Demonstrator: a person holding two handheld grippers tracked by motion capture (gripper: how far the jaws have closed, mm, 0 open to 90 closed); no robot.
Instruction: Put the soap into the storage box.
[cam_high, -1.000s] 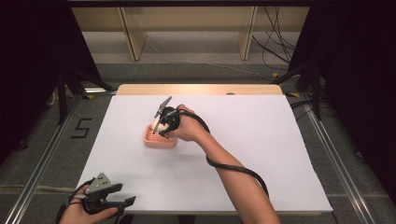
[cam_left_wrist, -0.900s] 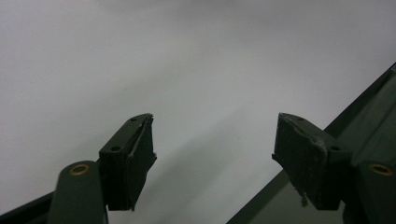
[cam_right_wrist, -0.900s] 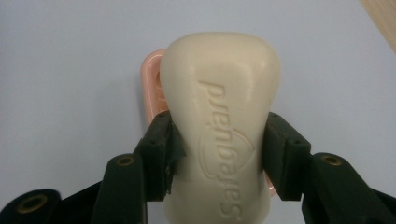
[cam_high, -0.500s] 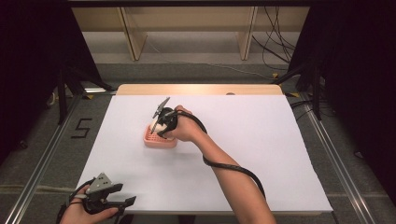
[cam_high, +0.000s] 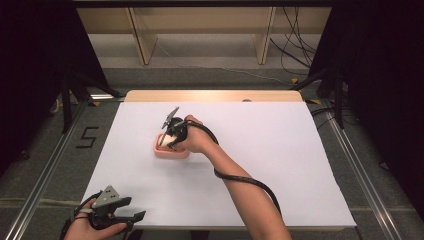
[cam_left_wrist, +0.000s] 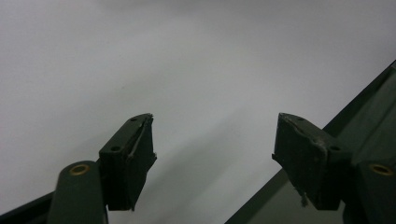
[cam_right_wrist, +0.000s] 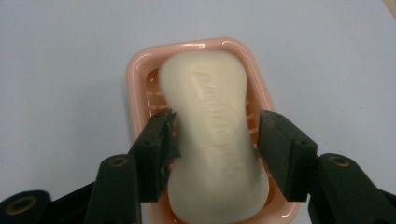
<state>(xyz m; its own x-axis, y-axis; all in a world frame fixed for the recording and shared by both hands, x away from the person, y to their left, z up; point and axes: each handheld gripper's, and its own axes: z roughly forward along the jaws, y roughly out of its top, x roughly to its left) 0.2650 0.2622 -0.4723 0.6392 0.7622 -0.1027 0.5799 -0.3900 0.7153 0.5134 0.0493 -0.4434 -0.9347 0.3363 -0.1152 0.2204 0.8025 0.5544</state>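
Observation:
A cream bar of soap (cam_right_wrist: 210, 135) lies lengthwise in a pink soap dish (cam_right_wrist: 140, 70) on the white table. My right gripper (cam_right_wrist: 215, 119) is lowered over the dish with one jaw on each side of the bar's waist. The left jaw touches the soap and a thin gap shows at the right jaw, so the gripper is open. From above, the right gripper (cam_high: 166, 141) points down into the dish (cam_high: 172, 154) left of the table's centre. My left gripper (cam_high: 135, 216) rests at the table's front left corner, open (cam_left_wrist: 215, 135) and holding nothing.
The white table top (cam_high: 280, 150) has a wooden strip (cam_high: 210, 96) along its far edge. The right gripper's black cable (cam_high: 240, 179) loops along the forearm. The table's front edge (cam_left_wrist: 359, 112) runs past my left gripper's right jaw. Dark floor and rails flank the table.
The right hand and its gripper have shifted slightly to the left over the dish. The left gripper has stayed where it was.

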